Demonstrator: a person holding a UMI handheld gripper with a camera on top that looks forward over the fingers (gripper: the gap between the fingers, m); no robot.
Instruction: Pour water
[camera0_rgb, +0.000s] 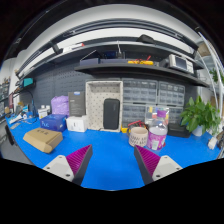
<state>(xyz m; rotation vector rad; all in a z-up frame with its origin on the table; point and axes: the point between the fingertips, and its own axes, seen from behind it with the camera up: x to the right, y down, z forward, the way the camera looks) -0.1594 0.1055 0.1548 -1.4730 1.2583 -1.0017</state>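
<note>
The gripper (112, 163) hovers above a blue surface (105, 150), its two fingers (78, 160) spread well apart, their magenta pads facing each other with nothing held or touched between them. A broad stretch of bare blue lies between and just ahead of the fingers, giving open room toward the far side.

Beyond the right finger, a small group of containers stands close together: a round woven-looking cup (138, 135) and, just to its right, a clear jar with a pink band (157, 137); whether either holds water cannot be told. To the near left, apart from the fingers, a tan cushion-like bundle (42, 139) rests on the surface. Farther left sit a dark blue box (53, 122), a white box (76, 124) and a lilac container (61, 104).

At the far edge, straight ahead, a pale cabinet frame (103, 104) stands upright with a black rectangular object (111, 113) inside it. Clear drawer units (150, 102) line the wall to its right, and a leafy green plant (201, 114) marks the far right end. Overhead, a dark shelf (125, 66) runs across the room beneath light ceiling panels (120, 25).
</note>
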